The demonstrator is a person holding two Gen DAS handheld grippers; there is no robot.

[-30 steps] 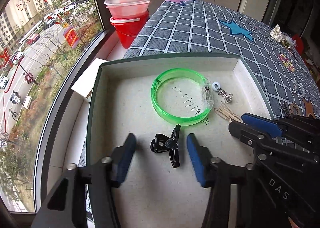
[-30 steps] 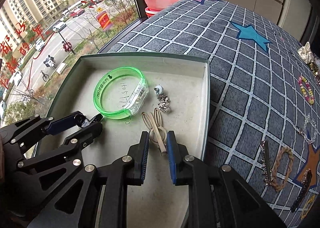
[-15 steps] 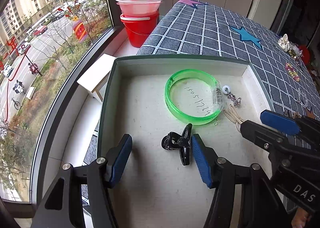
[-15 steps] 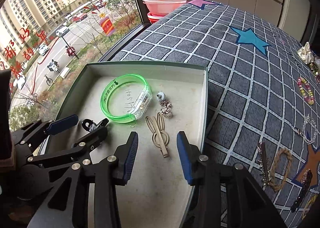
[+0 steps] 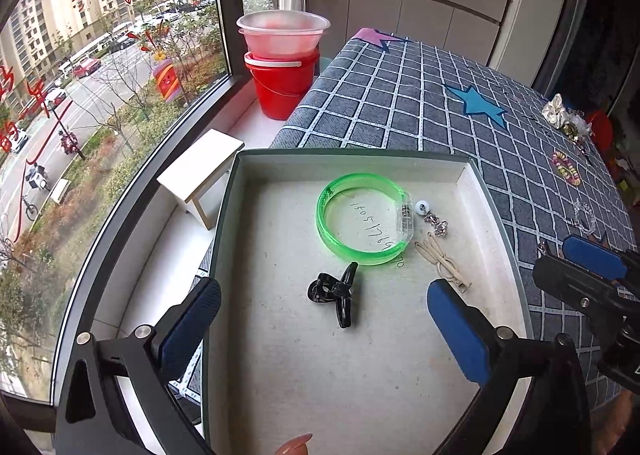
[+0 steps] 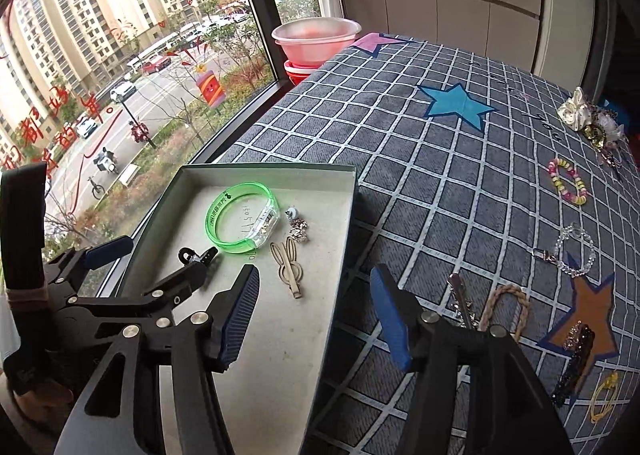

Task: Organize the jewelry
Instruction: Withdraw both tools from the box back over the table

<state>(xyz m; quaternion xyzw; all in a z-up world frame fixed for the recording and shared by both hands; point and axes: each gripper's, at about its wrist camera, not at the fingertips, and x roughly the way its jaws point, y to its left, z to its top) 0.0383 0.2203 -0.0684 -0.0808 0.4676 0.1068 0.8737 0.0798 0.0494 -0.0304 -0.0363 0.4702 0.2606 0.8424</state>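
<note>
A shallow tray (image 5: pixel 352 153) with a dark green rim lies on the checked cloth. In it are a green bangle (image 5: pixel 325 223), a small charm (image 5: pixel 434 220), a beige rabbit-shaped clip (image 5: pixel 440 261) and a black hair claw (image 5: pixel 338 293). My left gripper (image 5: pixel 320 321) hangs over the tray's near part, its jaws opening very wide. The claw lies loose just beyond them, untouched. My right gripper (image 6: pixel 314 309) hovers over the tray's right rim (image 6: pixel 344 247), its jaws opening with nothing between them. The rabbit clip (image 6: pixel 289 267) rests on the tray floor ahead of it, beside the bangle (image 6: pixel 236 246).
Loose jewelry lies on the cloth to the right: a coloured bead bracelet (image 6: pixel 568 181), a clear bead chain (image 6: pixel 576 251), a braided ring (image 6: pixel 504 307), a dark hair clip (image 6: pixel 576 359) and a white fabric flower (image 6: pixel 576 109). A red bucket (image 5: pixel 284 87) and a white stool (image 5: pixel 200 171) stand by the window.
The right gripper let go of the rabbit clip, opened and drew back up and to the right. The left gripper rose and its jaws spread much wider around the black claw.
</note>
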